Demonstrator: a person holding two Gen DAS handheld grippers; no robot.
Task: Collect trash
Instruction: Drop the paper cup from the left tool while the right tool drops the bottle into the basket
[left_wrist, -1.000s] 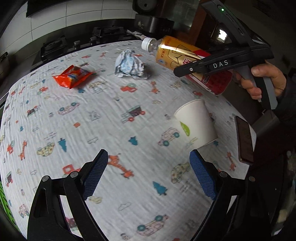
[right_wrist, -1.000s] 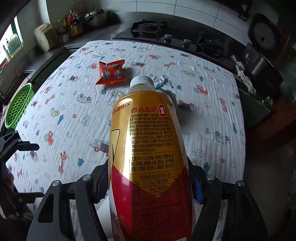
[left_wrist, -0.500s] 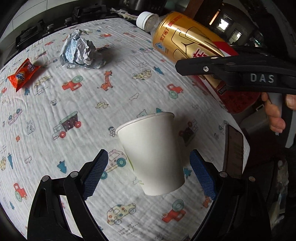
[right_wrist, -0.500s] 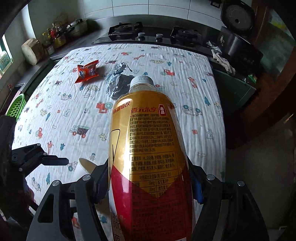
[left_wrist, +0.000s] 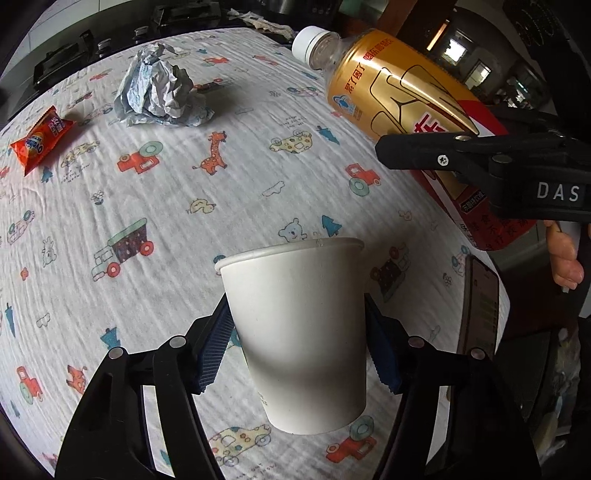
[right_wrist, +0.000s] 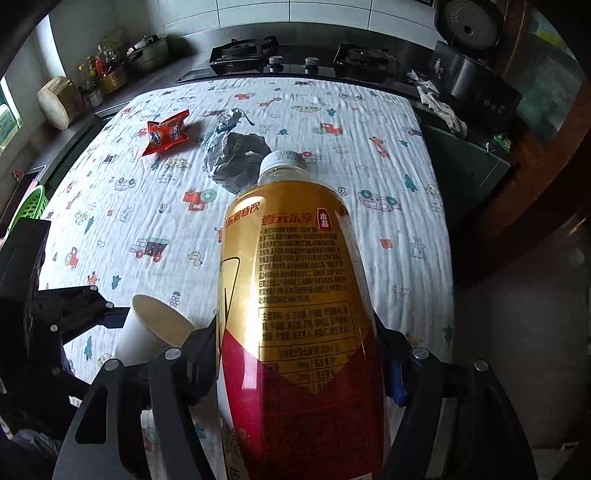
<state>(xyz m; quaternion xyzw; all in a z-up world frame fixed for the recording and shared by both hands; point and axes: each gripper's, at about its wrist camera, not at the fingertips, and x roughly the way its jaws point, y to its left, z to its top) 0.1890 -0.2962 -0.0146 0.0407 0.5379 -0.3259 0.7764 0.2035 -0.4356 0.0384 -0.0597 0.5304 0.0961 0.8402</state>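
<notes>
Closing the left gripper (left_wrist: 299, 343) on the paper cup (left_wrist: 297, 332)

Its jaws, wide a moment ago, now pinch the cup near the table's edge; the right gripper (right_wrist: 299, 354) stays clamped on the bottle (right_wrist: 295, 295). Beyond lie crumpled paper (left_wrist: 159, 88) and a snack packet (left_wrist: 38, 138), uncollected.

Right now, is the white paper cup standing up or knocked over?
Standing up. The paper cup sits on its base on the tablecloth, open rim on top, and the right wrist view shows its mouth facing up.
</notes>
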